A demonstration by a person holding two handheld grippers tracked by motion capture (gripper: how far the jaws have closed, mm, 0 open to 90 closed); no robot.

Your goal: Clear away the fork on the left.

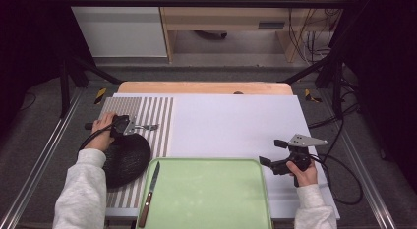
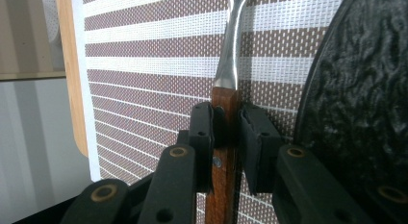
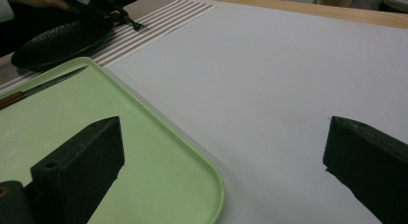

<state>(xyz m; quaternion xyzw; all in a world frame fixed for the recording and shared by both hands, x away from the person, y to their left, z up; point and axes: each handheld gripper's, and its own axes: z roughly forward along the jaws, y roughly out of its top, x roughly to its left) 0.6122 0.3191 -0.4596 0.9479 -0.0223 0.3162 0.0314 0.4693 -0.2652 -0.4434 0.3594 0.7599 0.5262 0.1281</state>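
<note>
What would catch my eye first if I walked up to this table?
Probably the pale green tray at the near edge, with a wooden-handled knife lying along its left side. Next, the left gripper, its jaws around a fork's wooden handle over the striped placemat, beside a black plate.

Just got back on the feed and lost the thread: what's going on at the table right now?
A person is working with a gripper in each hand. The left gripper has its pads around the wooden handle of a fork lying on the striped placemat, beside the black plate; a slight gap shows at one pad, so the grip may not be firm. The right gripper hangs open and empty over the white table cover, right of the green tray. A knife lies on the tray's left edge.
</note>
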